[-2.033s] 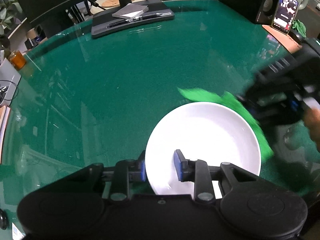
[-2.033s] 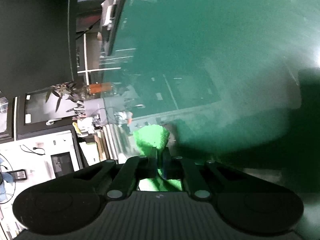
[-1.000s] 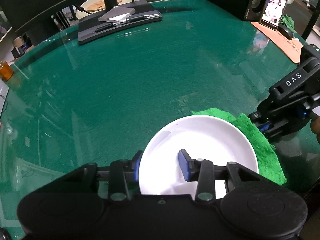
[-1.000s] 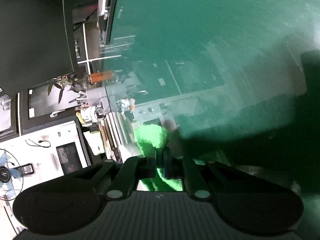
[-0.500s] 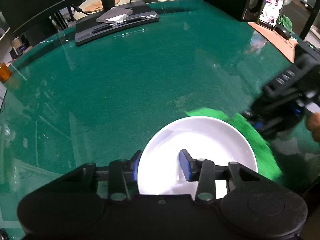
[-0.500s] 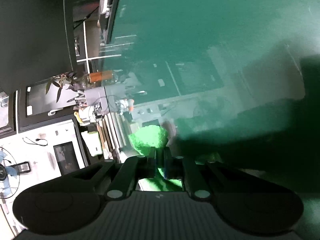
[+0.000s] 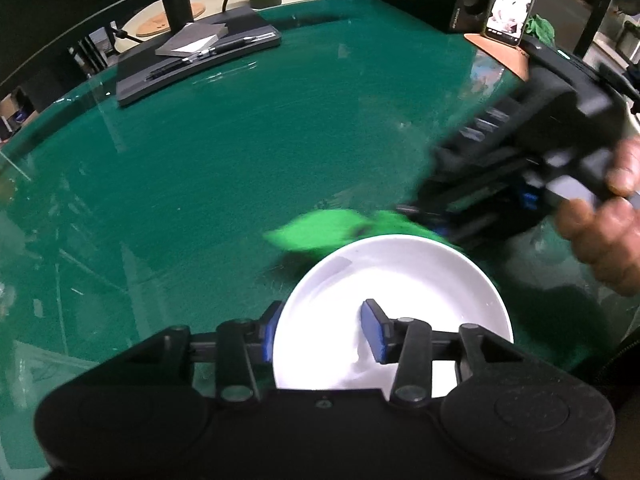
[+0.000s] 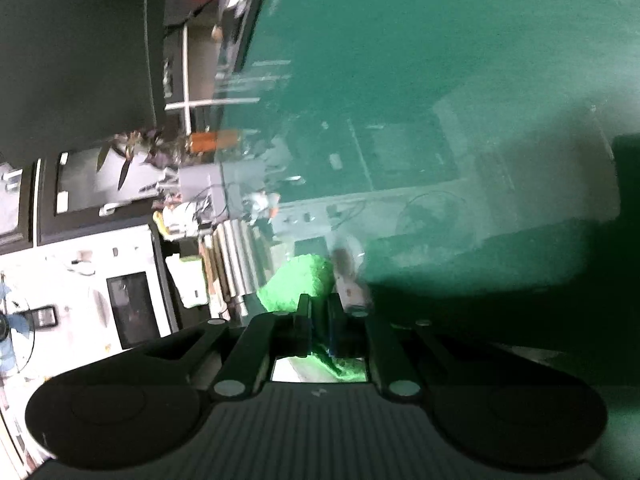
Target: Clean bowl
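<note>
A white bowl (image 7: 400, 280) sits on the green glass table near me. My left gripper (image 7: 320, 328) straddles the bowl's near-left rim, one blue pad outside and one inside; the pads stand apart and I cannot tell if they press the rim. My right gripper (image 8: 318, 308) is shut on a bright green cloth (image 8: 300, 280). In the left wrist view the cloth (image 7: 320, 230) trails, blurred, at the bowl's far rim, with the right gripper (image 7: 432, 226) and the hand behind it.
A dark tray with a notebook and pens (image 7: 192, 56) lies at the table's far side. A phone (image 7: 510, 4) stands lit at the far right beside a speaker (image 7: 468, 0). Shelves and clutter (image 8: 120, 220) lie beyond the table edge.
The right gripper has swung the green cloth leftward along the bowl's far rim and lifted it, now blurred with motion. The left gripper and bowl have barely moved.
</note>
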Tool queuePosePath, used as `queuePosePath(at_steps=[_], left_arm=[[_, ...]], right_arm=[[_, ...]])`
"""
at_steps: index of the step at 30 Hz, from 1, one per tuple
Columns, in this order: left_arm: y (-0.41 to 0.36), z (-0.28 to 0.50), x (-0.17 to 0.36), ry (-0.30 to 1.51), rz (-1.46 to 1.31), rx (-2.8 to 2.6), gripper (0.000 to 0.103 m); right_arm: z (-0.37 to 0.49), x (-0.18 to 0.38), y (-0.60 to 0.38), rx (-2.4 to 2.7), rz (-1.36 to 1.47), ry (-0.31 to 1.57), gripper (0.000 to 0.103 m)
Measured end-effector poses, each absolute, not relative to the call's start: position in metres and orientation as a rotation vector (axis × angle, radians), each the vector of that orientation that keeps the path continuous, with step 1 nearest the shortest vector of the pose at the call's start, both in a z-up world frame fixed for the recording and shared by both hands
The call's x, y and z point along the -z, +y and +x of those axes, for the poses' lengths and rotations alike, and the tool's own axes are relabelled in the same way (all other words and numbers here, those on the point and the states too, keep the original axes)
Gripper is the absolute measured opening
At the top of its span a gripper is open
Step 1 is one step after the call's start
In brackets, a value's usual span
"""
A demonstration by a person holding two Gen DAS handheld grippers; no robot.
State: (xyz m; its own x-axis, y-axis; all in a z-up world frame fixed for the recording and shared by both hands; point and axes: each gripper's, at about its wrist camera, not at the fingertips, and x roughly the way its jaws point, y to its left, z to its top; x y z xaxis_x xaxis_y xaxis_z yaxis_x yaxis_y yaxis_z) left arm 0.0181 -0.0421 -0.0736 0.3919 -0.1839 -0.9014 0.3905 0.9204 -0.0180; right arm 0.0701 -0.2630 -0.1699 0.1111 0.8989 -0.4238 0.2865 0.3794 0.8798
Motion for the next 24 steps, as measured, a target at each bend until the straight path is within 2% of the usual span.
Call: queuePosePath(at_steps=[1, 2, 9, 13, 24], left_arm=[[-0.042, 0.019, 0.074, 1.109, 0.206, 0.365, 0.061], [-0.041, 0.022, 0.076, 1.109, 0.208, 0.351, 0.069], [-0.046, 0.016, 0.072, 1.136, 0.246, 0.340, 0.064], [-0.041, 0.015, 0.072, 1.149, 0.188, 0.338, 0.051], [-0.036, 0.018, 0.074, 1.137, 0.103, 0.325, 0.051]], right_arm=[[0.060, 0.171, -0.275, -0.605, 1.152, 1.445, 0.009], [0.052, 0.171, -0.283, -0.591, 1.154, 1.456, 0.009], [0.029, 0.176, -0.304, -0.557, 1.276, 1.408, 0.009], [0.027, 0.177, -0.301, -0.578, 1.297, 1.402, 0.009], [0.070, 0.168, -0.254, -0.593, 1.184, 1.385, 0.009]])
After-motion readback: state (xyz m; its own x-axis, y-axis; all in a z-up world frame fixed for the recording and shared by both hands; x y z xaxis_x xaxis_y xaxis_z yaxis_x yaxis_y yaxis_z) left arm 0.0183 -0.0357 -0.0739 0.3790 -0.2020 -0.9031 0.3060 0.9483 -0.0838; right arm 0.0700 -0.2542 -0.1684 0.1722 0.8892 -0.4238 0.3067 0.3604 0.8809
